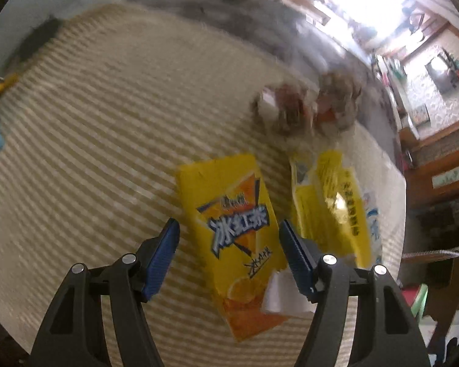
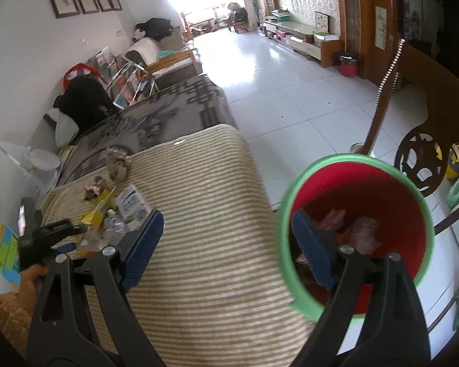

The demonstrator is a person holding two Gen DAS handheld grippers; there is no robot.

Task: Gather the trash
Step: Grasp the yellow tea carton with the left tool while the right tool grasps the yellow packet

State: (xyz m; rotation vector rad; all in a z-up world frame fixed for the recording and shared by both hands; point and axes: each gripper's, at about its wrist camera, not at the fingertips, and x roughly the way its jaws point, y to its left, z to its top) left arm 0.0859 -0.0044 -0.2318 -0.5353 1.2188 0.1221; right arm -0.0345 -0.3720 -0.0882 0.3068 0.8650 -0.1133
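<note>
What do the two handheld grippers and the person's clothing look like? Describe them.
Both the left gripper and right gripper have black plastic linkage arms with silver rivets and ribbed blue pads on the jaws. An orange patterned sleeve shows in the right wrist view.

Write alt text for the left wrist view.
The left gripper, jaws open, hangs over a yellow iced tea carton lying on a striped cloth, the carton between its blue pads without touching. A yellow wrapper lies beside it, crumpled scraps beyond, blurred.

Striped mat (image 1: pixel 76 140) bears yellow carton (image 1: pixel 229 220), wrappers (image 1: pixel 330 202).
</note>
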